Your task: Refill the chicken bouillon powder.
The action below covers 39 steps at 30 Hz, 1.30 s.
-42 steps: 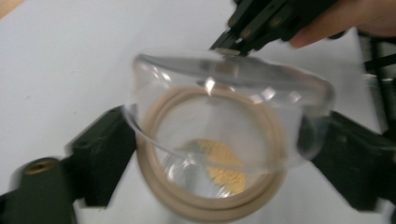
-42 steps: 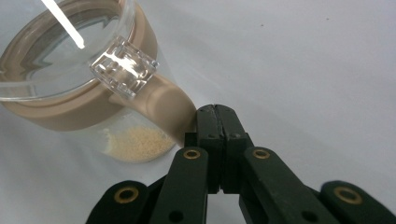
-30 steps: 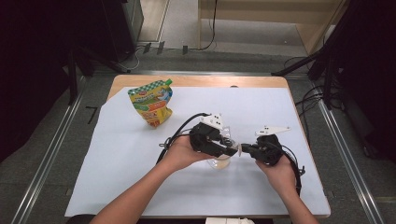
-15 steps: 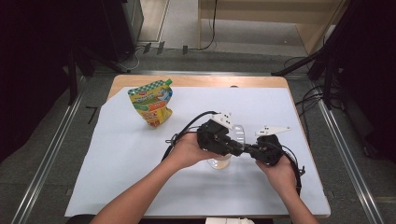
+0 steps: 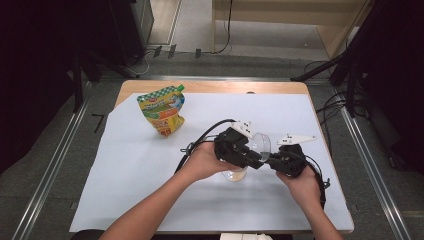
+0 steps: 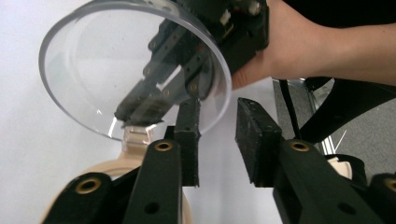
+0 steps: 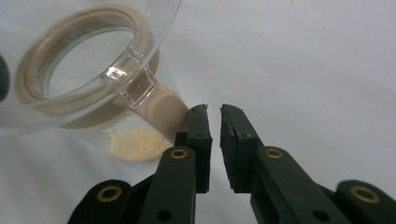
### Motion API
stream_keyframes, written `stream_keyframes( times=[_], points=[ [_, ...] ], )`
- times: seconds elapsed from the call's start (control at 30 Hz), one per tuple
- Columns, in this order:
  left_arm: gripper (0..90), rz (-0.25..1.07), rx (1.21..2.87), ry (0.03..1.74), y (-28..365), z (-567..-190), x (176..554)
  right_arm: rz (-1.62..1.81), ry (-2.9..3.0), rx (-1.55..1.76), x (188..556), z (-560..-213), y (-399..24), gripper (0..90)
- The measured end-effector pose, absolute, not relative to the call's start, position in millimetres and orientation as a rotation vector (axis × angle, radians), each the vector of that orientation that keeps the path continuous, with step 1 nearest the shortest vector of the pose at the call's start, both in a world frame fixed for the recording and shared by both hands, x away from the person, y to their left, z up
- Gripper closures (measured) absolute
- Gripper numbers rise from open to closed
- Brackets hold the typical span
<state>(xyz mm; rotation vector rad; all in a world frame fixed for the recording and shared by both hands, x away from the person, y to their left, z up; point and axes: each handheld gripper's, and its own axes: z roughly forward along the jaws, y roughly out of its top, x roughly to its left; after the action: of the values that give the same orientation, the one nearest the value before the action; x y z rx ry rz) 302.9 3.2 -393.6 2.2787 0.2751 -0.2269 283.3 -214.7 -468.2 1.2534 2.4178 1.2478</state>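
Observation:
A small clear jar (image 5: pixel 235 175) with a beige rim (image 7: pixel 32 74) stands on the white sheet, a little pale powder (image 7: pixel 135 142) in its bottom. Its clear hinged lid (image 5: pixel 261 145) stands swung up. My left gripper (image 5: pixel 256 160) is beside the lid (image 6: pixel 121 70); its jaws have just been opening and hold nothing, the left fingertip (image 6: pixel 189 112) close to the lid's edge. My right gripper (image 5: pixel 271 161) points at the jar's hinge side (image 7: pixel 135 84). In the right gripper view its jaws (image 7: pixel 215 109) have just been opening and show a narrow empty gap.
A green and yellow stand-up pouch (image 5: pixel 162 110) is at the back left of the white sheet (image 5: pixel 125 175). The table's wooden edge (image 5: pixel 200 86) runs along the far side. Cables (image 5: pixel 200 142) trail from both grippers.
The jar's lid has swung up from lying low to standing open. My left gripper has shifted slightly right with it. The right hand has stayed put.

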Motion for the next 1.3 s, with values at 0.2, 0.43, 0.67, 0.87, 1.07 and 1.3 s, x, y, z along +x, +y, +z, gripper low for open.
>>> stream_keyframes(
  times=[0.2, 0.43, 0.67, 0.87, 1.07, 1.3],
  points=[
    [62.2, -0.232, 2.262, 0.298, 20.8, -386.6, 301.0, 1.303, 2.407, 1.284, 270.0, -461.7, -224.0, 79.5],
    [62.0, -0.221, 2.232, 0.330, 48.7, -379.6, 298.9, 1.324, 2.442, 1.195, 237.7, -449.5, -217.8, 75.4],
    [63.0, -0.186, 2.221, 0.410, 70.4, -376.9, 302.3, 1.392, 2.498, 1.095, 215.5, -443.0, -203.4, 75.5],
    [58.6, -0.163, 2.237, 0.461, 90.0, -376.3, 306.5, 1.403, 2.554, 0.982, 203.5, -440.7, -177.4, 72.6],
    [57.7, -0.147, 2.207, 0.512, 118.3, -375.3, 312.8, 1.395, 2.619, 0.913, 201.6, -446.5, -152.8, 66.5],
    [54.1, -0.131, 2.173, 0.580, 143.5, -372.4, 319.4, 1.430, 2.633, 0.895, 201.3, -450.7, -141.2, 61.8]
  ],
)
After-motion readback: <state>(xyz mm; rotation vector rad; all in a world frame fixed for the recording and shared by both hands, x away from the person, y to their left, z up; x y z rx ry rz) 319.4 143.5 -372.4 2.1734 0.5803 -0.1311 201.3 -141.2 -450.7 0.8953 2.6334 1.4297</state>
